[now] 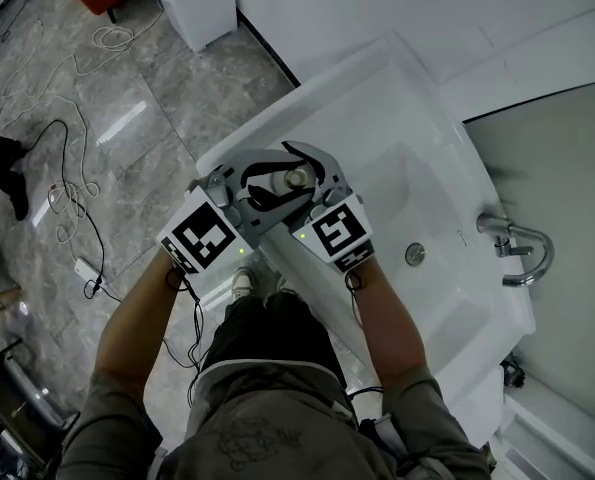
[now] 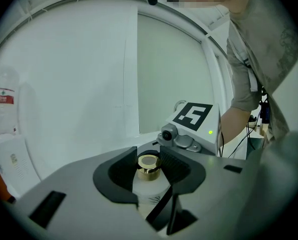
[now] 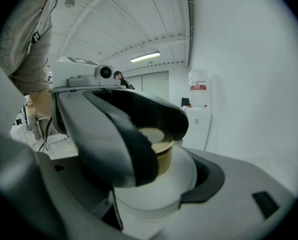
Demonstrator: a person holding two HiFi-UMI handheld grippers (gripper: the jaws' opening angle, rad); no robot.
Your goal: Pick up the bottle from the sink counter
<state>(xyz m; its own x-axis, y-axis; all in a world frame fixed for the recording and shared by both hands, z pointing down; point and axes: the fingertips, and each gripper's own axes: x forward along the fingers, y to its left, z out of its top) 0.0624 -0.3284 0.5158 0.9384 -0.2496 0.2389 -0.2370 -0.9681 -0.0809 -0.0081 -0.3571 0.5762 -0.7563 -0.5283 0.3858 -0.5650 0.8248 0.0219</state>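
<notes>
A white bottle with a gold cap [image 1: 295, 179] stands at the near left corner of the white sink counter [image 1: 367, 78]. Both grippers meet around it from my side. In the left gripper view the gold cap [image 2: 149, 164] rises between the dark pads, and the left gripper [image 2: 149, 173] is shut on the bottle's white body just below. In the right gripper view the bottle's broad shoulder [image 3: 159, 186] fills the gap, with the right gripper [image 3: 164, 159] shut on it. Seen from my head, the left gripper [image 1: 270, 184] and the right gripper [image 1: 313, 174] overlap and hide the bottle's body.
The sink basin [image 1: 427, 183] with its drain [image 1: 414, 254] lies to the right, and a chrome faucet [image 1: 522, 250] stands at the far side. Cables [image 1: 67, 188] trail over the grey tiled floor. A white cabinet [image 1: 197, 3] stands beyond the counter corner.
</notes>
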